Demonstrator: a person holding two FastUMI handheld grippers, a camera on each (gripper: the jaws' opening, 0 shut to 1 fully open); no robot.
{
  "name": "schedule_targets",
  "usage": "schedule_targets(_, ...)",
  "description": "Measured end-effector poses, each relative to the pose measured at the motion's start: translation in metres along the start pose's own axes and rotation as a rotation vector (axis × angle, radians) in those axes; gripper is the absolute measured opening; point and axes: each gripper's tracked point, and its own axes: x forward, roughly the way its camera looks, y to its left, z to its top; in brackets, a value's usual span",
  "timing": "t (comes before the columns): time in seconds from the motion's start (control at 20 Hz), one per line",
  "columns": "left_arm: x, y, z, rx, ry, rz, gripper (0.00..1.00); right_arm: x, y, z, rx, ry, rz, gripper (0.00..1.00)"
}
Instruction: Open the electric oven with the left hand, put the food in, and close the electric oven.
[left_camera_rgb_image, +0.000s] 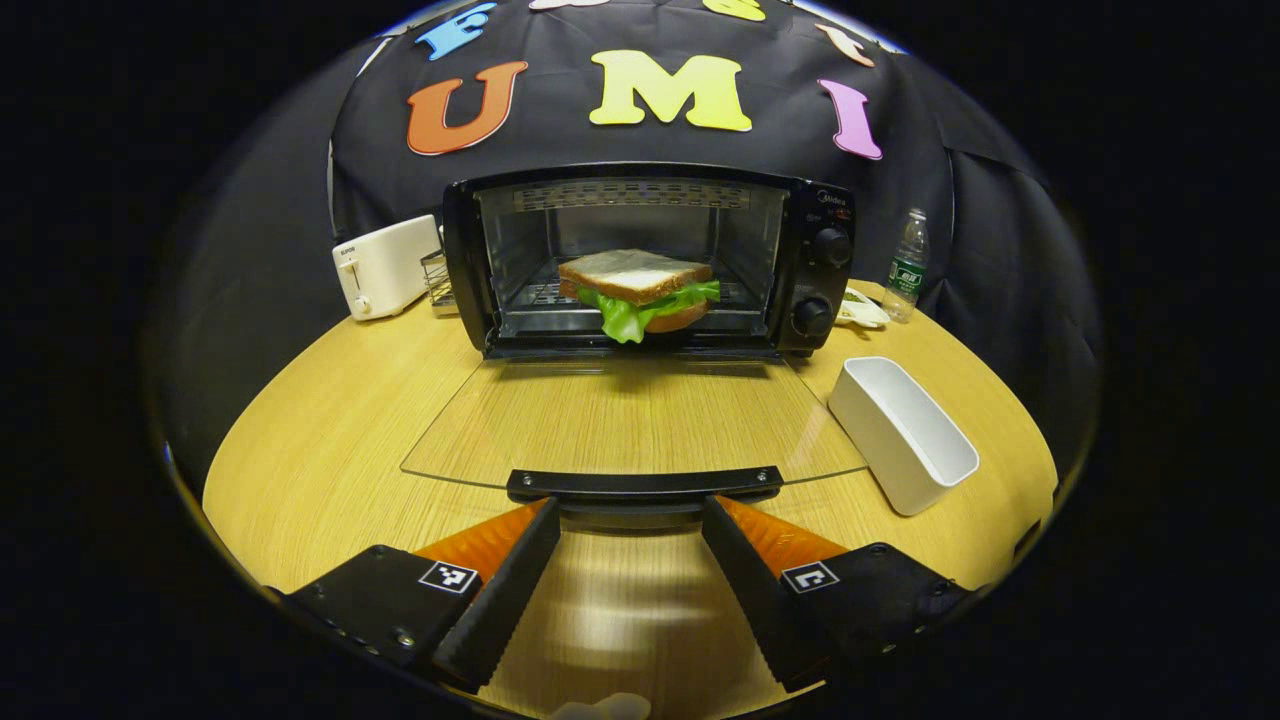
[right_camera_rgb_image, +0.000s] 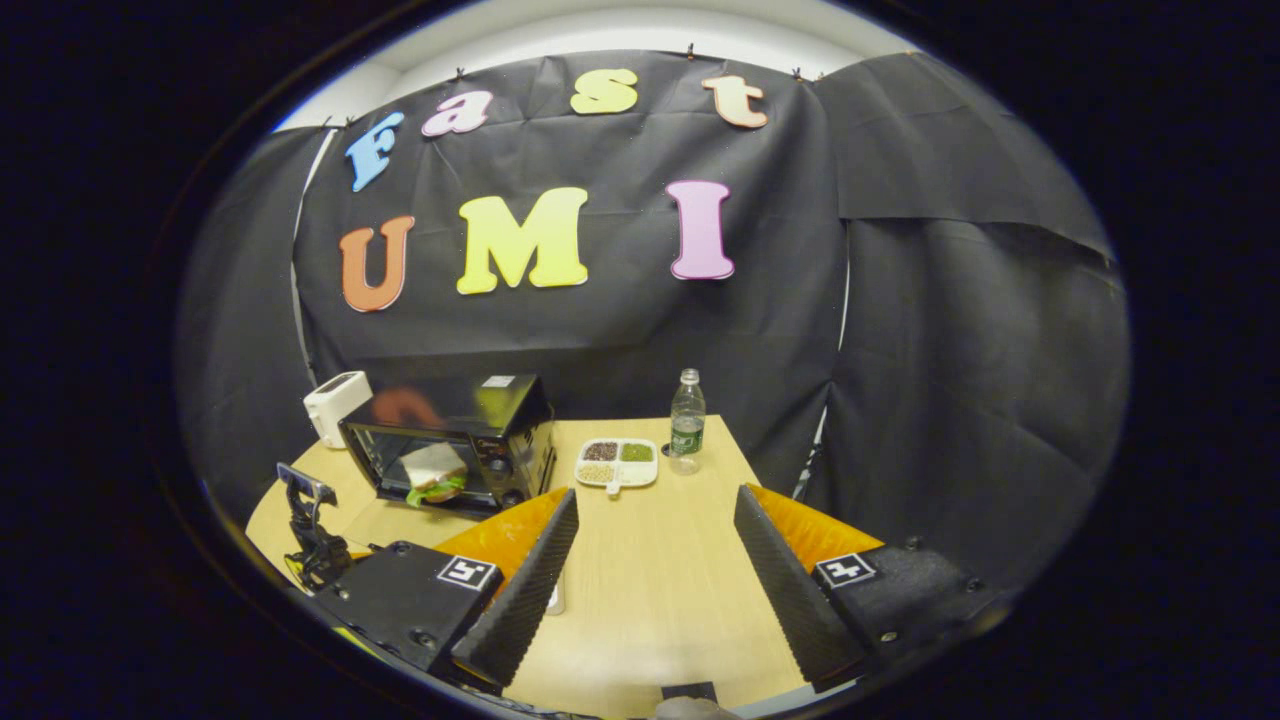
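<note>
Oven (left_camera_rgb_image: 640, 255): black, at the back of the tabletop (left_camera_rgb_image: 330, 450), cavity facing the left tongs; in the right gripper view it stands at the left (right_camera_rgb_image: 455, 440).
Door (left_camera_rgb_image: 630, 420): glass, swung fully down and lying flat over the tabletop in front of the cavity.
Handle (left_camera_rgb_image: 645, 483): dark bar along the door's near edge, just beyond the left fingertips.
Sandwich (left_camera_rgb_image: 640, 290): bread with green lettuce hanging out, resting on the rack inside the oven, near the front opening; seen inside the oven from the right side too (right_camera_rgb_image: 435, 472).
Left tongs (left_camera_rgb_image: 630, 515): spread wide, holding nothing; the tips sit at either side of the handle's middle, just below it, and whether they touch it I cannot tell.
Right tongs (right_camera_rgb_image: 655, 505): spread wide, holding nothing, raised over the tabletop's right part, well apart from the oven.
Knobs (left_camera_rgb_image: 822, 280): two, one above the other on the oven's right panel.
Toaster (left_camera_rgb_image: 385, 265): white, left of the oven, just beside it.
Tray (left_camera_rgb_image: 903, 432): white, oblong, on the tabletop right of the open door.
Bottle (left_camera_rgb_image: 907, 265): clear plastic with a green label, upright at the back right; in the right gripper view (right_camera_rgb_image: 687, 420).
Dish (right_camera_rgb_image: 617, 462): white, divided, with small portions in its compartments, between oven and bottle.
</note>
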Motion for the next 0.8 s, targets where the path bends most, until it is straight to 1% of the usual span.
schedule_targets(0.2,-0.005,-0.001,0.010,0.002,-0.002,-0.005,0.94,0.000,0.001,0.005,0.006,-0.006,0.004,0.90)
schedule_targets(0.25,-0.007,-0.001,0.015,0.001,-0.007,-0.004,0.95,0.000,0.002,0.007,0.003,-0.008,0.006,1.00)
schedule_targets(0.3,-0.009,0.000,0.021,-0.001,-0.014,-0.005,0.94,0.000,0.003,0.010,0.004,-0.011,0.009,0.90)
schedule_targets(0.55,-0.019,-0.003,0.056,-0.016,-0.056,-0.010,0.94,-0.001,0.001,0.017,0.015,-0.016,0.010,0.90)
schedule_targets(0.8,-0.023,-0.003,0.094,-0.006,-0.115,-0.015,0.95,0.004,-0.002,0.019,0.023,-0.012,0.003,0.90)
